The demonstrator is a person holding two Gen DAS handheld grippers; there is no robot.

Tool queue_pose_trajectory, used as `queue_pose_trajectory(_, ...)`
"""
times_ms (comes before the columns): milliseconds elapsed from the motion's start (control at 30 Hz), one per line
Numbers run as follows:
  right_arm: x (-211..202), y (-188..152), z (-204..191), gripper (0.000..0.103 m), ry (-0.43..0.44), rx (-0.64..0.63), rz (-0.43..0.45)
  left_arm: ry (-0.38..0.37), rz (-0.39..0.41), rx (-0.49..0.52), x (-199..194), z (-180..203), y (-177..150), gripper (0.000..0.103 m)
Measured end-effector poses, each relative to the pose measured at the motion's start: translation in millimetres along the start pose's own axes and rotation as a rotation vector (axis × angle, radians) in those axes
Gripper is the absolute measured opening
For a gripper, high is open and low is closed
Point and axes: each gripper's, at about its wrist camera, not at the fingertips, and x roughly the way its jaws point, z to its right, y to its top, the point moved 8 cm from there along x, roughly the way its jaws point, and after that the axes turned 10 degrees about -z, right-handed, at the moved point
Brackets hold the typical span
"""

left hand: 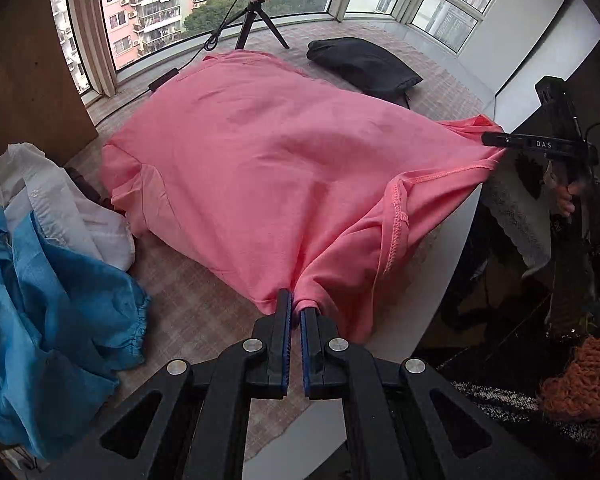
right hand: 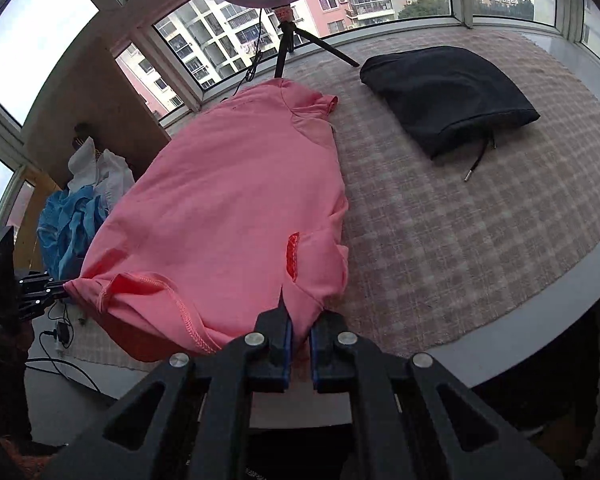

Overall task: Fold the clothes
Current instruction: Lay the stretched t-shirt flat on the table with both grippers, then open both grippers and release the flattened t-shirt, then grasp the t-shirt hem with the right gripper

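Note:
A pink T-shirt (left hand: pixel 268 168) lies spread on the checked tablecloth, its near edge lifted and stretched between both grippers. My left gripper (left hand: pixel 296 308) is shut on a bunched corner of the shirt's near edge. My right gripper (right hand: pixel 300 320) is shut on the other near corner; it also shows in the left wrist view (left hand: pixel 496 139), pulling the cloth to the right past the table edge. The left gripper shows in the right wrist view (right hand: pixel 60 290) at the shirt's left corner. The shirt (right hand: pixel 236 208) reaches back toward the window.
A folded black garment (right hand: pixel 452 92) lies at the back right of the table (right hand: pixel 500 320). A blue garment (left hand: pixel 48 320) and a white one (left hand: pixel 60 208) are heaped at the left. A ring light tripod (left hand: pixel 256 20) stands by the window. Cables (right hand: pixel 56 336) lie below the table edge.

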Motion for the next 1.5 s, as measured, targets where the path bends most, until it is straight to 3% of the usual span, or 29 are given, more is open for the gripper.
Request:
queue_pose_trajectory(33,18.5,-10.7,9.9,0.009,-0.001,0.028,-0.063,-0.022,-0.051,-0.004,26.1,0.9,-9.9,0.003)
queue_pose_trajectory(67,20.4,-15.7,12.7,0.009,-0.008,0.027,-0.073,-0.044,-0.103,-0.007,52.0,1.8,-19.8,0.004)
queue_pose_trajectory(167,25.9,-30.5,21.3,0.013,-0.028,0.024,-0.104,-0.039,-0.121,-0.034,67.9,-8.3,-42.6,0.004)
queue_pose_trajectory(267,31.3,-45.3,30.0,0.041,-0.047,0.022,-0.134,-0.039,-0.09,-0.08,57.8,-18.4,-59.5,0.008)
queue_pose_trajectory(300,30.4,-48.0,32.3,0.044,-0.056,0.017,-0.133,-0.028,-0.078,-0.094,53.9,-20.0,-64.7,0.008)
queue_pose_trajectory(400,21.7,-45.9,35.0,0.044,-0.079,-0.023,-0.117,-0.036,-0.041,-0.09,46.0,-3.7,-76.2,0.008)
queue_pose_trajectory(633,38.3,-30.3,21.0,0.044,-0.054,-0.12,-0.158,-0.182,0.001,-0.118,70.1,67.4,-80.8,0.017)
queue_pose_trajectory(733,42.9,-31.8,11.6,0.044,-0.018,-0.178,-0.178,-0.171,0.008,-0.133,86.1,89.1,-72.7,0.017)
queue_pose_trajectory(833,37.1,-34.2,1.4,0.044,0.006,-0.242,-0.177,-0.132,0.021,-0.152,101.1,104.0,-61.7,0.03)
queue_pose_trajectory(900,32.1,-35.9,-7.0,0.044,0.038,-0.279,-0.174,-0.112,0.012,-0.183,113.2,103.3,-59.5,0.031)
queue_pose_trajectory(933,30.1,-37.0,-13.0,0.044,0.054,-0.302,-0.174,-0.103,0.007,-0.199,119.4,102.2,-58.7,0.028)
queue_pose_trajectory(1000,27.1,-38.6,-29.3,0.044,0.069,-0.355,-0.172,-0.083,-0.004,-0.233,131.8,100.0,-57.3,0.006)
queue_pose_trajectory(1033,25.8,-39.0,-39.8,0.044,0.078,-0.387,-0.17,-0.074,-0.009,-0.25,138.0,98.9,-56.6,0.001)
queue_pose_trajectory(1200,28.1,-53.5,-115.7,0.045,0.122,-0.648,-0.177,-0.16,0.082,-0.311,113.2,114.1,-79.5,0.002)
queue_pose_trajectory(1300,51.6,-76.5,-164.5,0.051,0.108,-0.832,-0.208,-0.13,0.145,-0.4,85.8,106.8,-112.5,0.004)
queue_pose_trajectory(1433,94.9,-113.3,-222.0,0.052,0.088,-1.051,-0.28,-0.072,0.234,-0.579,54.2,81.8,-171.4,0.01)
queue_pose_trajectory(1500,122.8,-130.5,-240.1,0.054,0.034,-1.14,-0.311,-0.051,0.271,-0.667,43.6,69.2,-200.5,0.01)
